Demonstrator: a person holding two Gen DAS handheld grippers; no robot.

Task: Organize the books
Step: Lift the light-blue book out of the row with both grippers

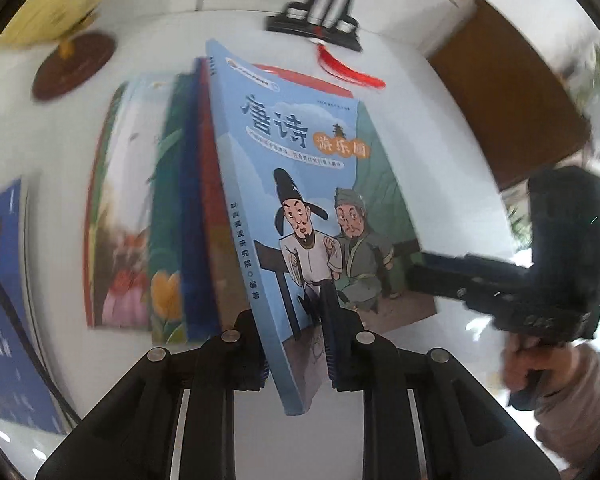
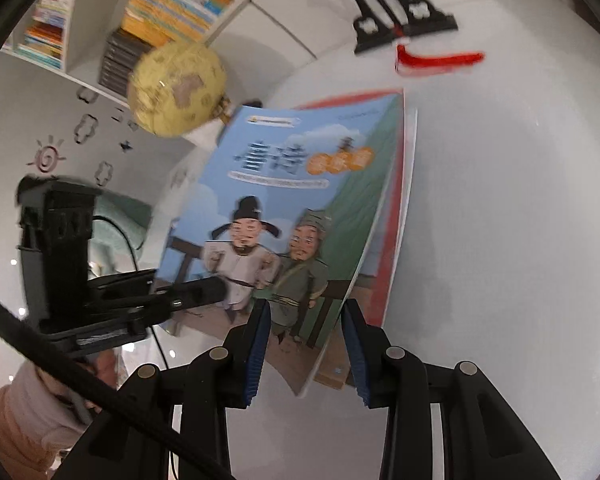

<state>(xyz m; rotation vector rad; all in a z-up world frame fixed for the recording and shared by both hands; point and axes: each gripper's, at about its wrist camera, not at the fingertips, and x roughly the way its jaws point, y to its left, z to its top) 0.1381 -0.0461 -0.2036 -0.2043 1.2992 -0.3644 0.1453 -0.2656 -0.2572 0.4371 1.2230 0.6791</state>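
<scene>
Left wrist view: the left tool (image 1: 296,344) was clamped on the lower spine edge of a blue book (image 1: 300,184) whose cover showed two cartoon figures; the book stood tilted above the white desk (image 1: 440,112), one pad on the cover and the other behind it. Other books (image 1: 156,216) lay just beside it on the desk, a dark blue book (image 1: 8,300) lay apart at the left edge, and a globe base (image 1: 74,66), a black stand (image 1: 316,24) and a red tassel (image 1: 352,72) sat farther back. The right tool (image 1: 416,272) reached in from the right, its tip at the book's lower corner; whether it touched could not be told. Right wrist view: the right tool (image 2: 304,344) stood partly open, its blue pads (image 2: 256,348) on either side of the book's (image 2: 284,200) lower edge without visibly pressing it. The left tool (image 2: 196,294) held the book from the left. A yellow globe (image 2: 176,88) and a bookshelf (image 2: 172,4) stood behind.
</scene>
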